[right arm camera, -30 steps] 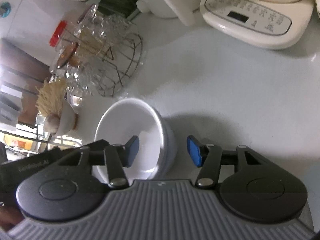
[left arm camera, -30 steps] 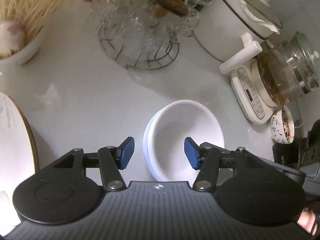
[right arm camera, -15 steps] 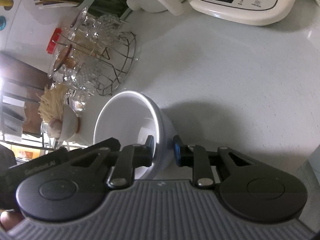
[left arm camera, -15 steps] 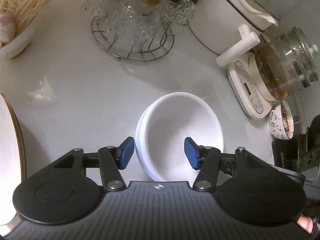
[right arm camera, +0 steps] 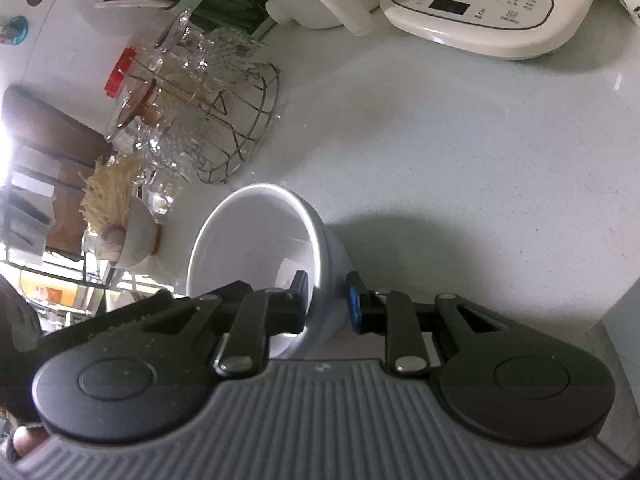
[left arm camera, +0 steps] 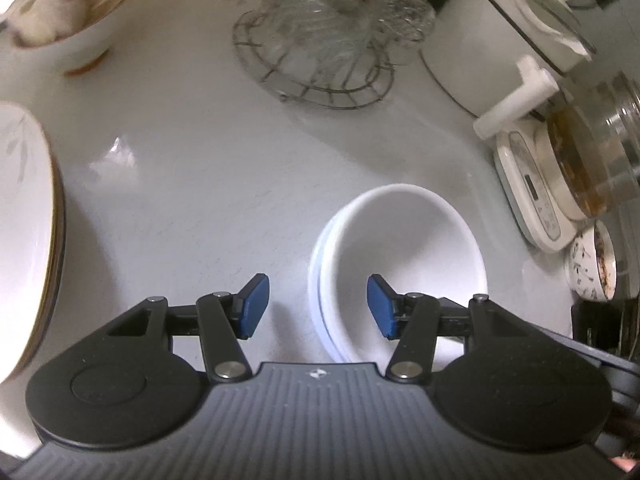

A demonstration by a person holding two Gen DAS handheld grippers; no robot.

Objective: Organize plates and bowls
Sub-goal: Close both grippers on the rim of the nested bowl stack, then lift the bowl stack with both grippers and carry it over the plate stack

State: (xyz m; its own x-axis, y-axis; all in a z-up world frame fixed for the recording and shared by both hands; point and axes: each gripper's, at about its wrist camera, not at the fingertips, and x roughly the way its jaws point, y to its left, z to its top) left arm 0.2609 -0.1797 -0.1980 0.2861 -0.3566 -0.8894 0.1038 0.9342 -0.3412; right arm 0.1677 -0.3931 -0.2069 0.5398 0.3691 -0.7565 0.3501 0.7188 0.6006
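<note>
A stack of white bowls (left arm camera: 404,256) stands on the white counter, just ahead of my left gripper (left arm camera: 318,306), which is open and empty; its right pad hangs over the bowl's inside. In the right wrist view the same white bowls (right arm camera: 256,240) sit between my right gripper's (right arm camera: 327,300) pads, which are shut on the near rim, one inside and one outside. A white plate (left arm camera: 24,224) with a gold edge lies at the left of the left wrist view.
A wire rack of glass cups (left arm camera: 320,36) stands at the back, also in the right wrist view (right arm camera: 200,116). A glass kettle on a cream base (left arm camera: 560,184), a white pot (left arm camera: 500,40), a patterned cup (left arm camera: 592,260) and a bowl of noodles (left arm camera: 60,20) ring the counter.
My right gripper closed from open onto the bowl rim. My left gripper stayed open and shifted left, so the bowls now sit more to its right.
</note>
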